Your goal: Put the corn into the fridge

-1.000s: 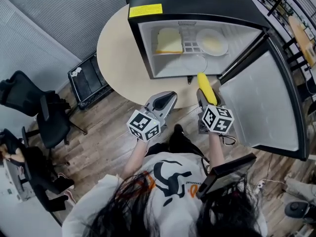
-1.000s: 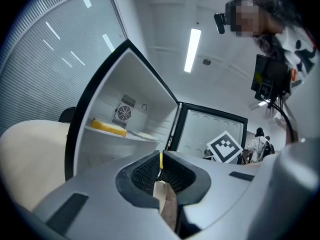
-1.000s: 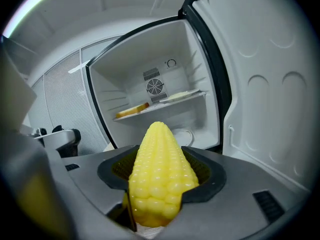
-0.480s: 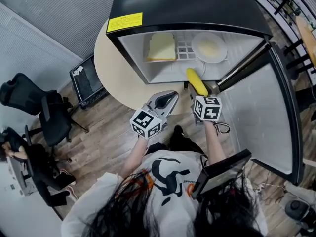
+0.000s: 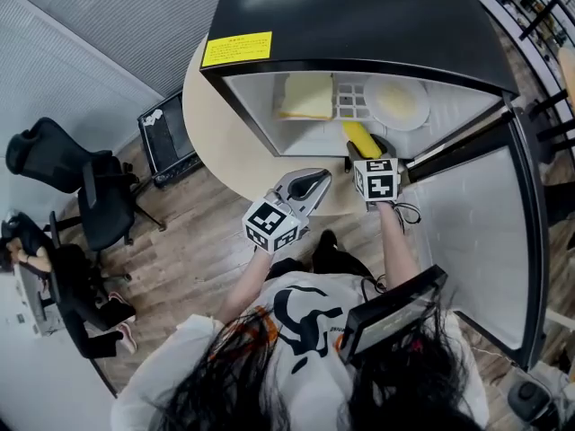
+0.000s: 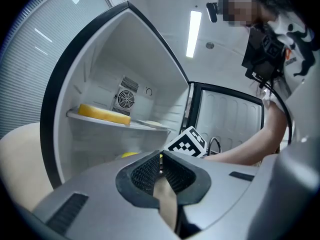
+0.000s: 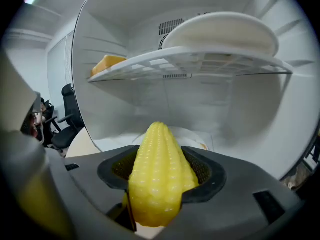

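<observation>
A yellow corn cob (image 7: 160, 174) (image 5: 361, 137) is clamped in my right gripper (image 7: 161, 179) (image 5: 370, 155), its tip pointing into the open black mini fridge (image 5: 359, 25). The cob reaches over the fridge's lower compartment, under the white wire shelf (image 7: 200, 61) (image 5: 352, 100). My left gripper (image 5: 305, 185) (image 6: 160, 171) hangs in front of the fridge, left of the right one, jaws shut with nothing between them. The fridge door (image 5: 490, 232) stands swung open to the right.
On the shelf lie a yellow block (image 5: 305, 97) (image 6: 104, 114) at left and a white plate (image 5: 400, 103) (image 7: 222, 31) at right. The fridge stands on a round beige table (image 5: 216, 124). Black office chairs (image 5: 67, 182) and a black crate (image 5: 169, 133) stand on the wooden floor at left.
My right gripper has carried the corn forward from the table's edge into the mouth of the fridge's lower compartment. The left gripper has stayed about where it was.
</observation>
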`<state>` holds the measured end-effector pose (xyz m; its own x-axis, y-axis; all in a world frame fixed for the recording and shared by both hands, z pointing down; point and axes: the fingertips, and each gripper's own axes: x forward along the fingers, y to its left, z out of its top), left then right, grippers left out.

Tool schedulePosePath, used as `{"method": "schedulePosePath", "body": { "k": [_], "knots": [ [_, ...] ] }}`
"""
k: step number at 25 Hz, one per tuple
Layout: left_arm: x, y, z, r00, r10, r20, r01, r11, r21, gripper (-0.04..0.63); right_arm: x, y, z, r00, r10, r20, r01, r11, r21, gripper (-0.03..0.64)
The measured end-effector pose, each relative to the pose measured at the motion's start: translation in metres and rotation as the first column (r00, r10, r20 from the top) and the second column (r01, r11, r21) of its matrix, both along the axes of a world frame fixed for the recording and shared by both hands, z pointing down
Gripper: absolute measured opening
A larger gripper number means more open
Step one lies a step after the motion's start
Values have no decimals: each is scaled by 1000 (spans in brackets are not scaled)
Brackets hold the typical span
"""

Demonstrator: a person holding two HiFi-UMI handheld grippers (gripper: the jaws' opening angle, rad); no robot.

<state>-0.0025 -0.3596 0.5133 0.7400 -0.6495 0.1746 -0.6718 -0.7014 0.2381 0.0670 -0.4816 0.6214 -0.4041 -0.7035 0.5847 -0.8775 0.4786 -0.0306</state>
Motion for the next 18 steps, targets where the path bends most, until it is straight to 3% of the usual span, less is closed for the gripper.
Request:
{"method": "schedulePosePath", "body": {
  "k": [5,14,18],
  "knots": [
    [-10,5,3,1000,-18,14,19,1000,-16,12,-5,-18,9,996,-51,-76,52,999,6,261],
    [-29,8,6,998,-56,19,57,998,-29,12,-15,-33,17,988,-106,-114,107,994,2,261],
    [-32,9,7,998,-60,21,61,998,-34,12,-19,-30,23,961,-164,-221,168,986,-2,262]
  ]
}}
